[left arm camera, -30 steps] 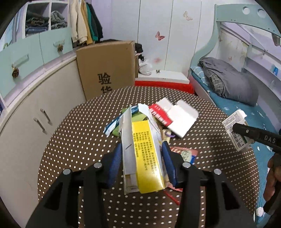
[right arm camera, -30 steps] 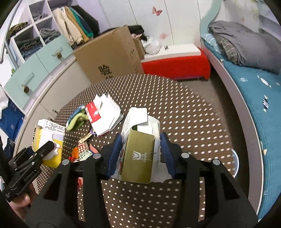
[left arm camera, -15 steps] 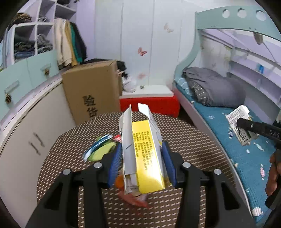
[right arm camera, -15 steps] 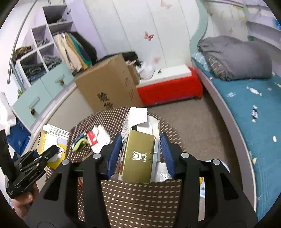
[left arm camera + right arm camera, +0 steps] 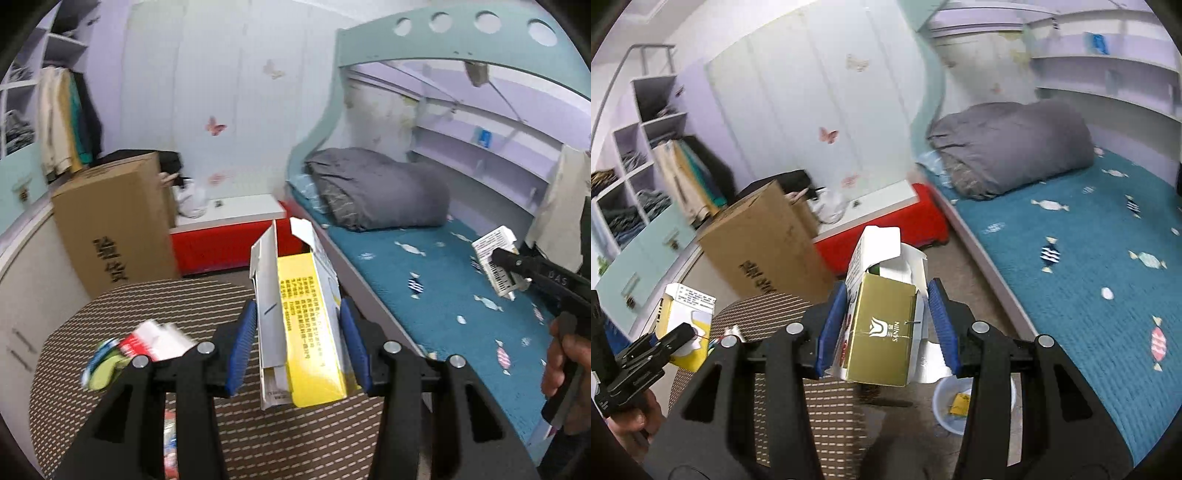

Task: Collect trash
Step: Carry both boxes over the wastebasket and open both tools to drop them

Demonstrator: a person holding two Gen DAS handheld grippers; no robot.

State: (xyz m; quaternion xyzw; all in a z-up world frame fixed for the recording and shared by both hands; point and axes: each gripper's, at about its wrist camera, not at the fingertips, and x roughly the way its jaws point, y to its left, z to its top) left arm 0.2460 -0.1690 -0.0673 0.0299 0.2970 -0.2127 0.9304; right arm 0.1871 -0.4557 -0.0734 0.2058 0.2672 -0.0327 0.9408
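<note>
My left gripper point(image 5: 297, 343) is shut on a yellow and white carton point(image 5: 306, 325), its top flaps open, held above the dotted brown round table point(image 5: 177, 295). My right gripper point(image 5: 884, 328) is shut on a gold and white box point(image 5: 882, 332) with an open lid, held past the table's edge over the floor. In the left wrist view the right gripper point(image 5: 517, 266) with its white box point(image 5: 495, 254) shows at the right, over the bed. The right wrist view catches the left gripper point(image 5: 668, 339) and its yellow carton point(image 5: 685, 317) at the lower left. More wrappers point(image 5: 140, 343) lie on the table.
A white bowl point(image 5: 955, 406) with a yellow scrap stands on the floor beneath the right gripper. A tall cardboard box point(image 5: 110, 225), a red and white bench point(image 5: 229, 225) and a bed point(image 5: 443, 280) with a grey duvet surround the table. Cupboards line the left.
Both grippers have risen and swung right with their boxes, from over the table's litter toward the bed side. The white bowl on the floor has come into the right wrist view.
</note>
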